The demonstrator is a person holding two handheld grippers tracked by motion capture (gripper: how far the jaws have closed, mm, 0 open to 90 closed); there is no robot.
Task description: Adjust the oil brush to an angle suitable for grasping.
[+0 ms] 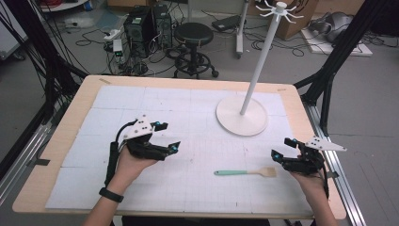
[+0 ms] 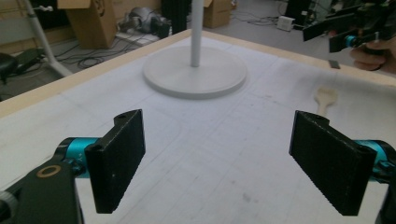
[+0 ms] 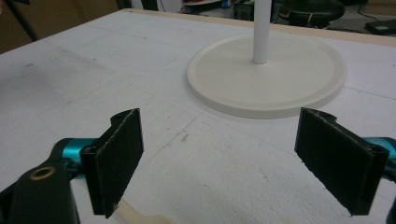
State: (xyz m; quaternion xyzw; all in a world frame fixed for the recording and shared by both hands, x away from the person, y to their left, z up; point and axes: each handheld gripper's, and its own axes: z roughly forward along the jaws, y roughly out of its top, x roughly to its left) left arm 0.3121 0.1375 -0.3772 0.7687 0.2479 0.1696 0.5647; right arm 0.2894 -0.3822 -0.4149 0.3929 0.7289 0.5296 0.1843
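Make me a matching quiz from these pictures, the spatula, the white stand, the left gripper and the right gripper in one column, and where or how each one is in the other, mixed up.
Things:
1. spatula
2. white stand
3. left gripper
4. right gripper

Places or states:
A. upright on a round base, far right part of the table
B. open, over the table's left half
C. lying flat near the front edge
D. open, just right of the wooden blade

Pairs: 1-C, 2-A, 3-B, 4-D

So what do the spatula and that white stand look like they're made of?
Spatula: pale, matte blade, likely wood; mint-green smooth handle, probably silicone or plastic. Stand: uniformly white, smooth, matte; painted metal or plastic, can't tell which.
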